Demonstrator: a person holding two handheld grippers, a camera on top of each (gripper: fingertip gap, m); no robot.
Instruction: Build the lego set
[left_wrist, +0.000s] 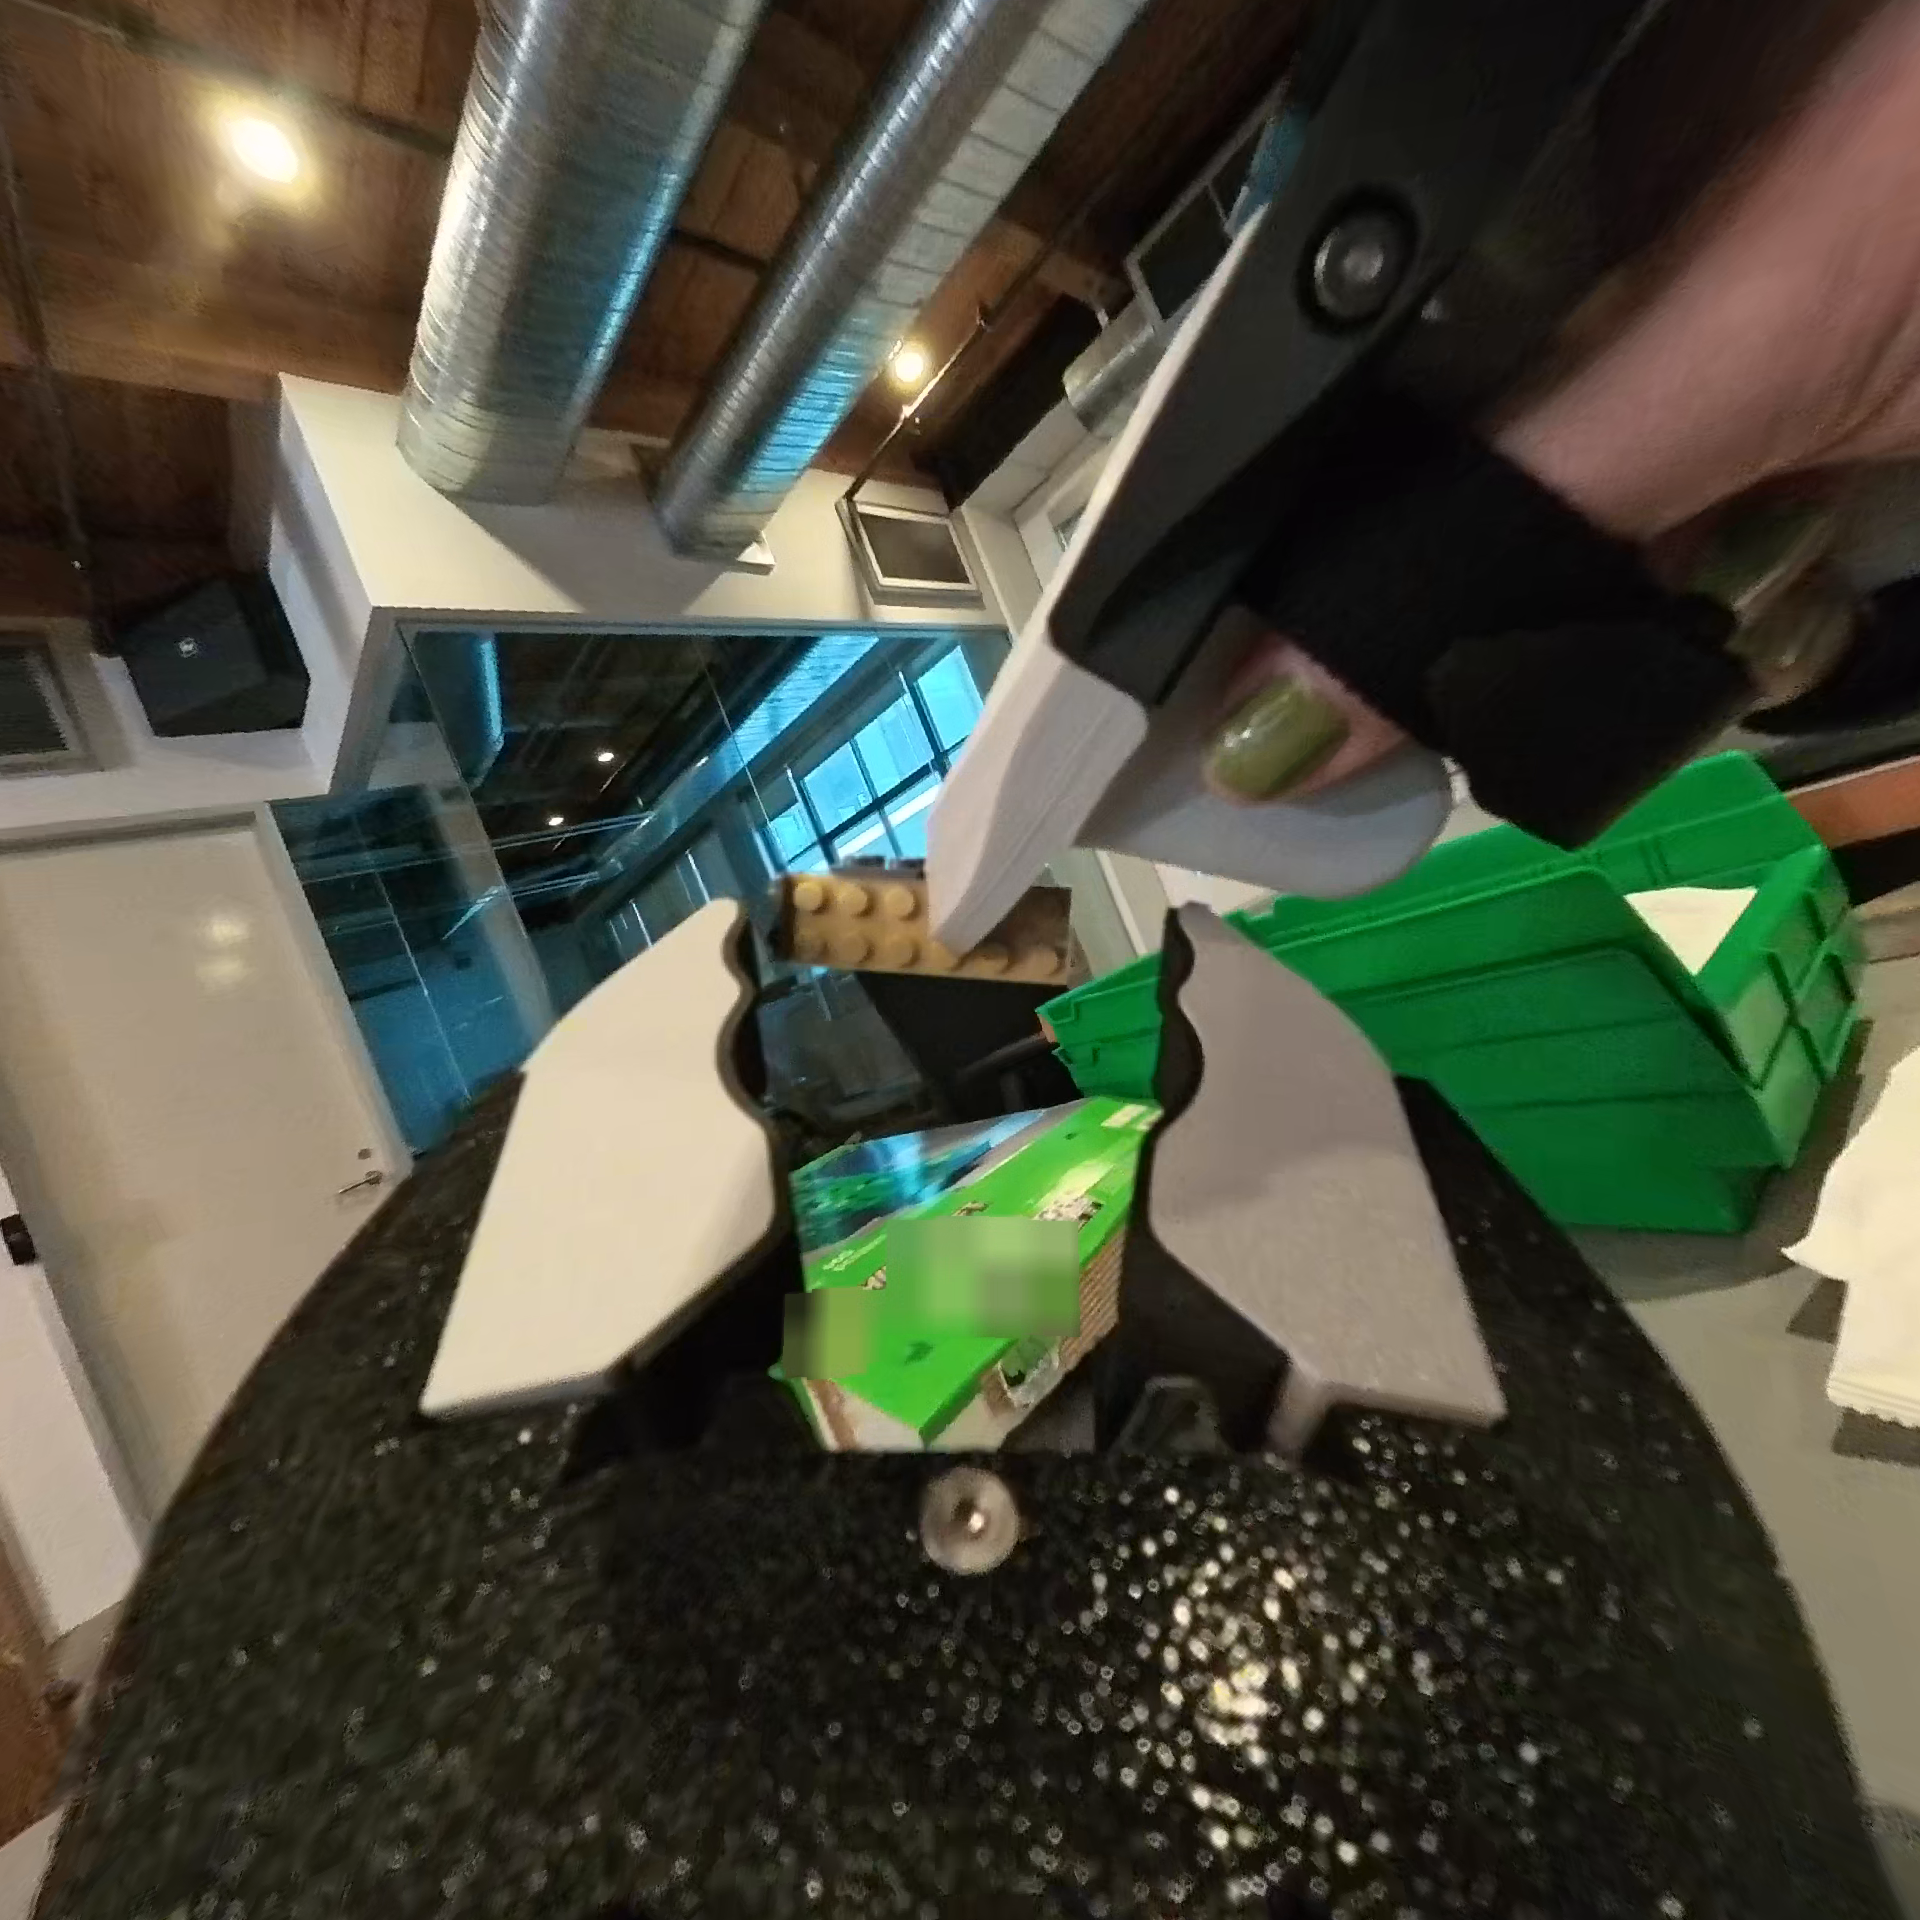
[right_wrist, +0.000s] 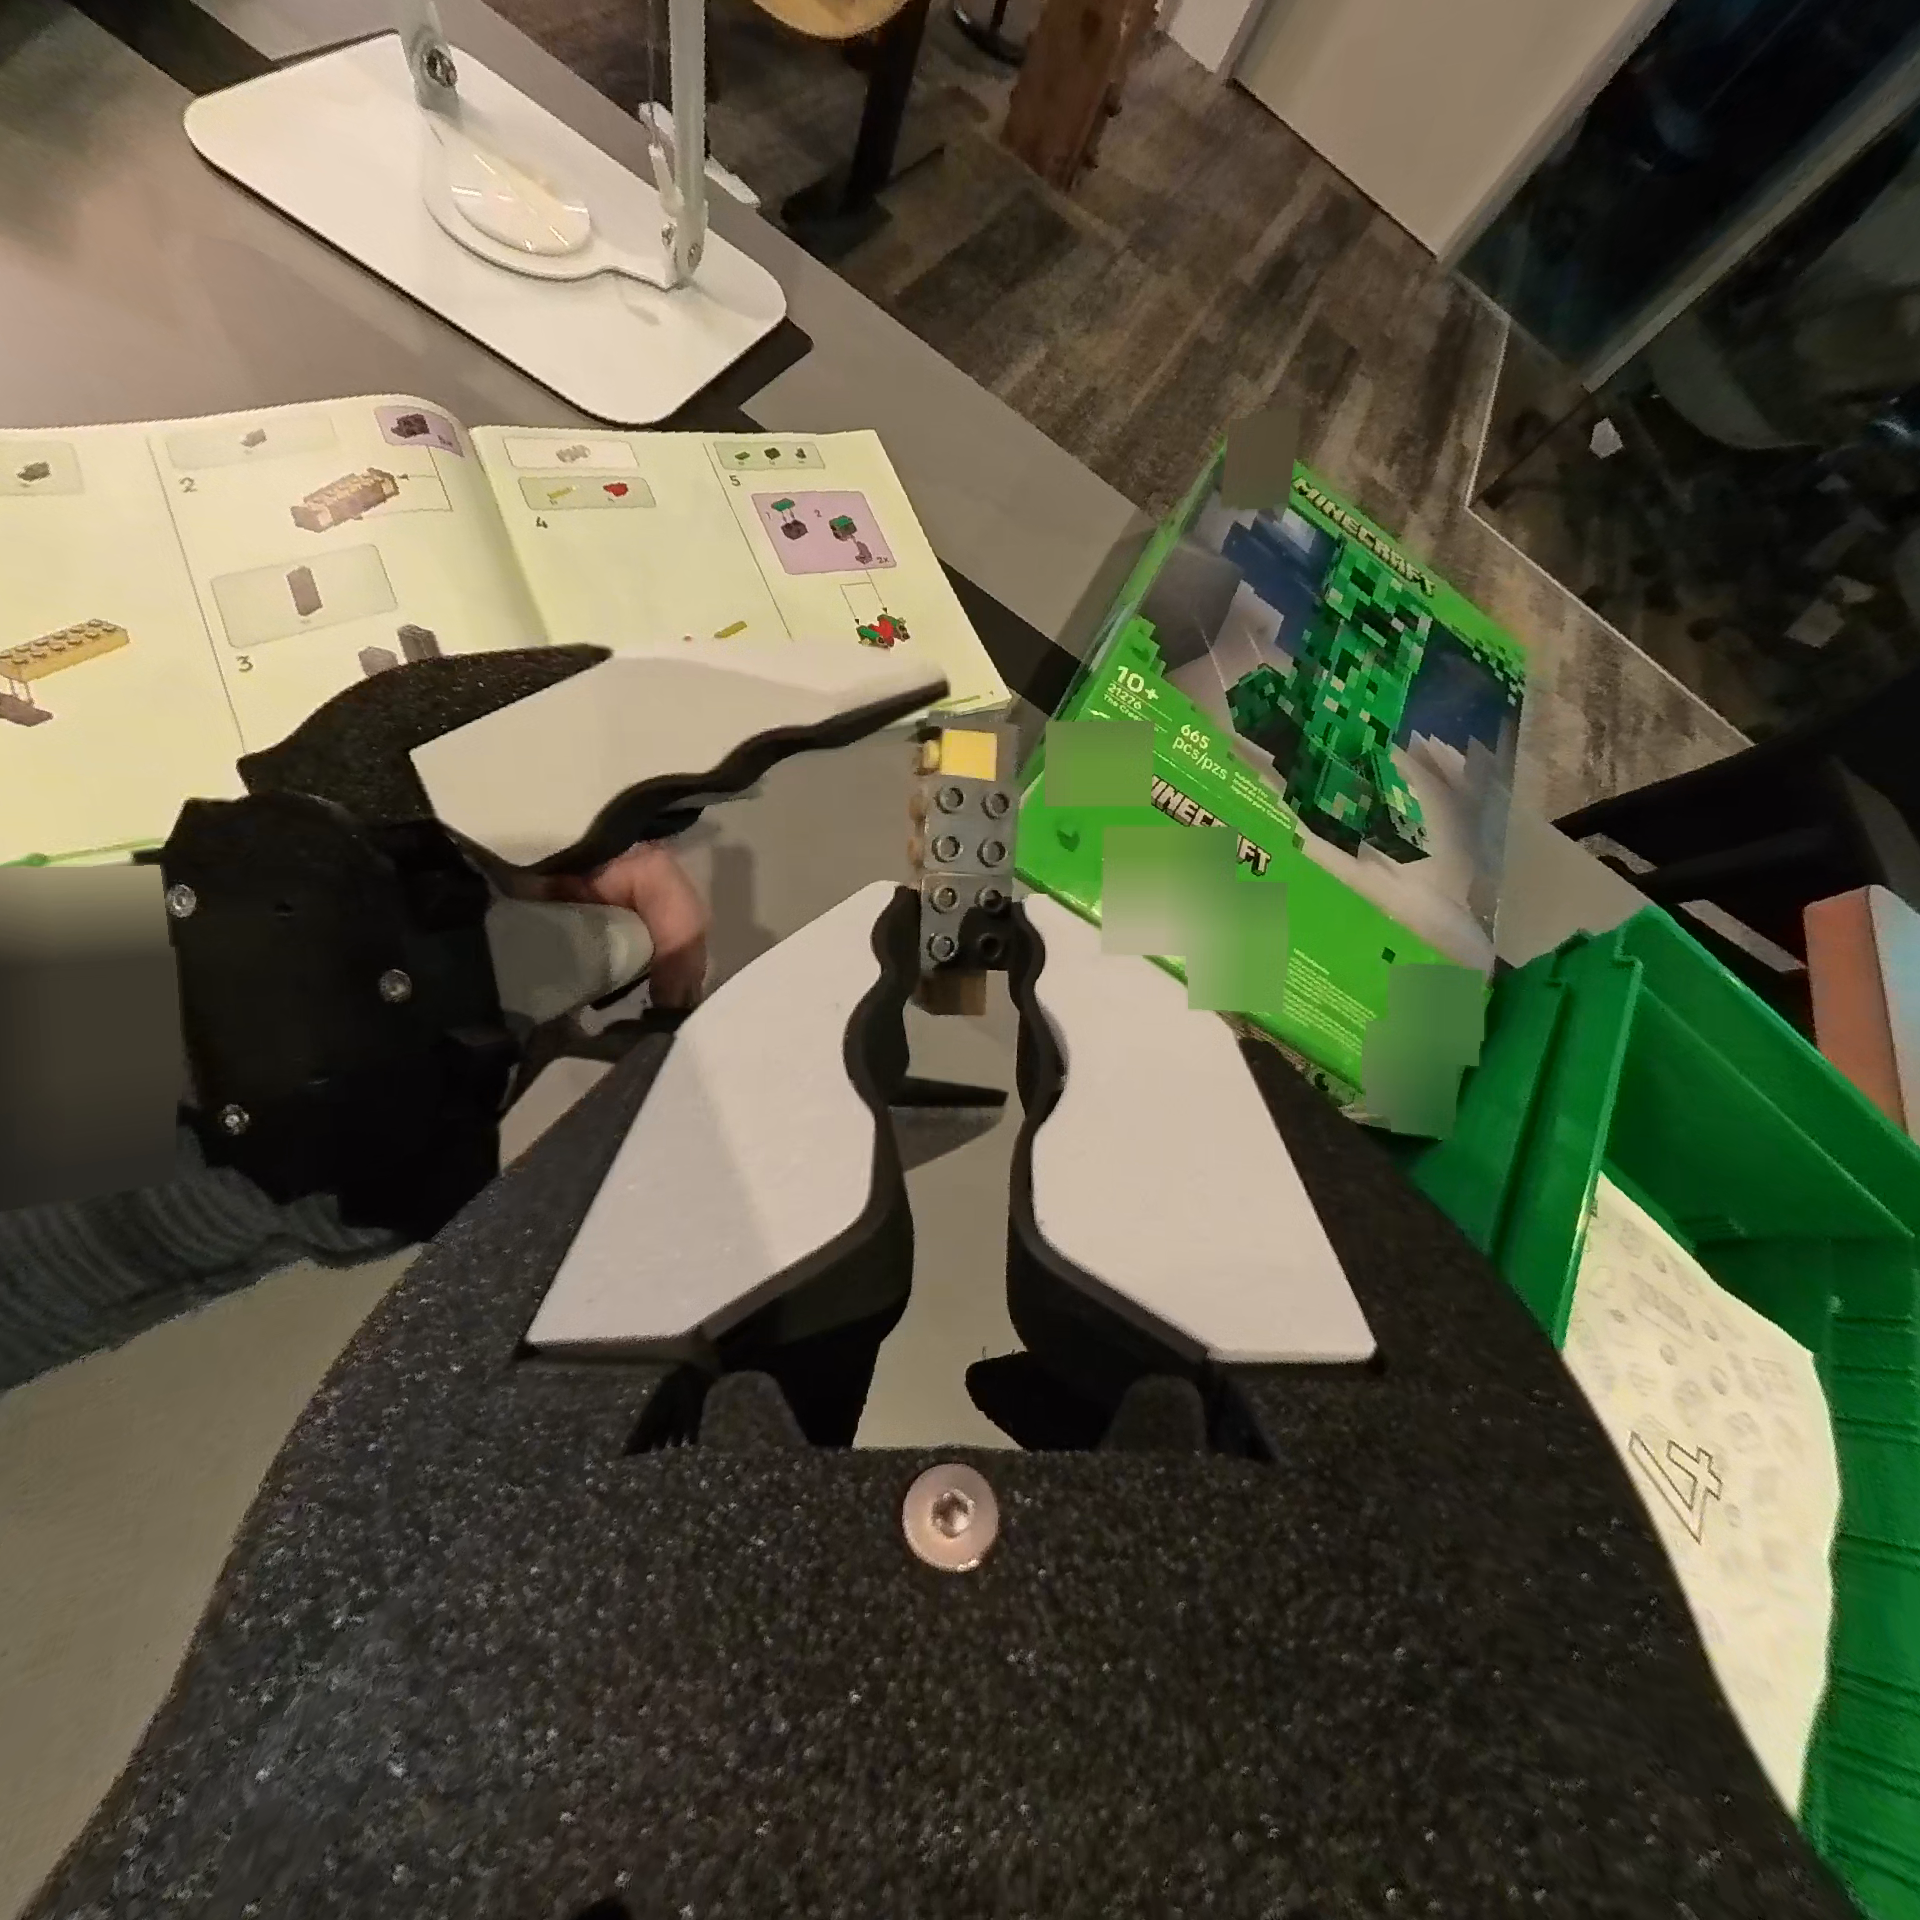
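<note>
My right gripper (right_wrist: 961, 935) is shut on a small lego assembly (right_wrist: 961, 831): dark grey studded bricks on a tan plate, with a yellow piece at its far end. It holds the assembly in the air above the grey table (right_wrist: 156, 312). In the left wrist view the assembly's tan studded plate (left_wrist: 831, 920) shows, with the right gripper (left_wrist: 971, 909) coming down from the upper right. My left gripper (left_wrist: 956, 920) is open, its fingertips (left_wrist: 732, 925) on either side of the assembly's end. In the right wrist view the left gripper (right_wrist: 925, 694) reaches in from the left to the assembly's far end.
An open instruction booklet (right_wrist: 416, 561) lies on the table at left. The green lego box (right_wrist: 1299, 779) stands behind the assembly. Stacked green bins (right_wrist: 1662, 1143) hold a paper bag (right_wrist: 1683, 1403) at right. A white lamp base (right_wrist: 468, 208) stands at the back, near the table's edge. Only a small space, under 4 cm, lies between the two pairs of fingers.
</note>
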